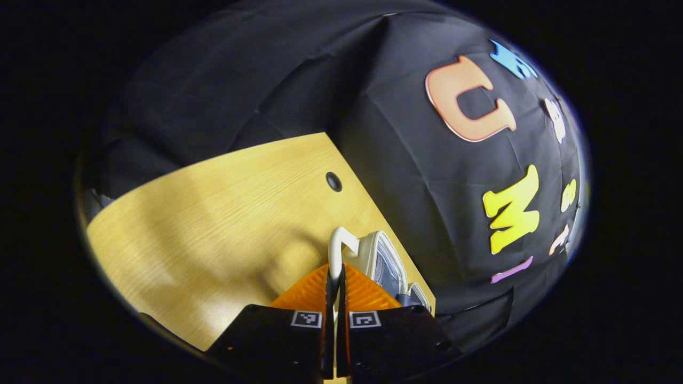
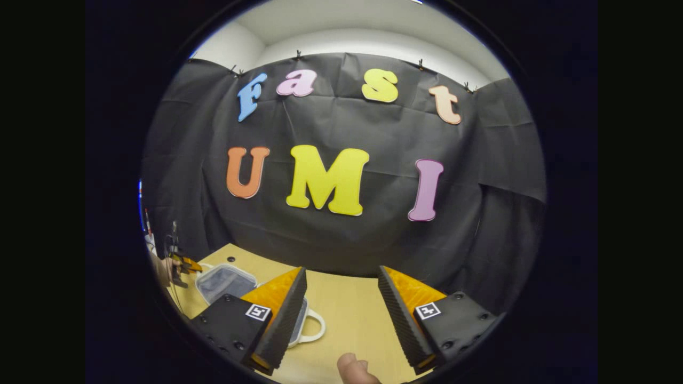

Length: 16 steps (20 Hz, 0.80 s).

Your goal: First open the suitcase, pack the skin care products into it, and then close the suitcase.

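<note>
Left claw [image 1: 334, 288] grips the suitcase's white handle [image 1: 337, 250]; right claw [image 2: 341, 298] gapes wide.

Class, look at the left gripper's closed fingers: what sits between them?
The left gripper is clamped on the suitcase's white handle. The pinched stretch is covered; the suitcase interior cannot be seen from here.

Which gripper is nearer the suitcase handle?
Left. The left gripper is shut on the white handle of the suitcase; the right gripper is open, off to the side above the table.
</note>
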Tool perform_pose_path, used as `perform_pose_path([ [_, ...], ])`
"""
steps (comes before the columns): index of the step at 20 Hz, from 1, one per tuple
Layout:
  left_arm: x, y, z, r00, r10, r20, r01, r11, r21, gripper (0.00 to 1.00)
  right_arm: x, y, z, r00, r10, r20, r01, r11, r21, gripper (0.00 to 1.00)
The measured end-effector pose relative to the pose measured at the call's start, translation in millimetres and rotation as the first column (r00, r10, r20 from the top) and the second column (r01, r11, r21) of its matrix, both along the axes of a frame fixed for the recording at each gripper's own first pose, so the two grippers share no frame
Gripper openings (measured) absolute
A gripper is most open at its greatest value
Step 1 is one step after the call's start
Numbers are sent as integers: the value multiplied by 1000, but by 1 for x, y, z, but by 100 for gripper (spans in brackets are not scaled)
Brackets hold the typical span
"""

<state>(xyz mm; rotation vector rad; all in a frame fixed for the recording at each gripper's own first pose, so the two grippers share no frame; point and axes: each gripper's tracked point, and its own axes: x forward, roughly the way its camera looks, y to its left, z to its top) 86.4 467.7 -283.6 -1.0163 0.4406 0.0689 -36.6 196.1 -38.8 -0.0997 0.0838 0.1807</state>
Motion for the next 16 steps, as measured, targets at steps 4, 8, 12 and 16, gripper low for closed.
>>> perform_pose_path([
  [4,0,-17,71,996,-24,85,14,994,111,4,11,-3,12,999,38,18,-38,999,36,80],
  [8,-10,-51,132,982,-73,176,33,975,220,4,16,-1,21,996,61,59,-62,998,22,80],
  [12,-26,-100,176,961,-115,251,38,955,294,4,16,6,22,991,108,75,-111,993,34,80],
  [16,-28,-158,204,949,-181,258,65,914,401,4,17,7,22,988,136,68,-139,989,45,80],
])
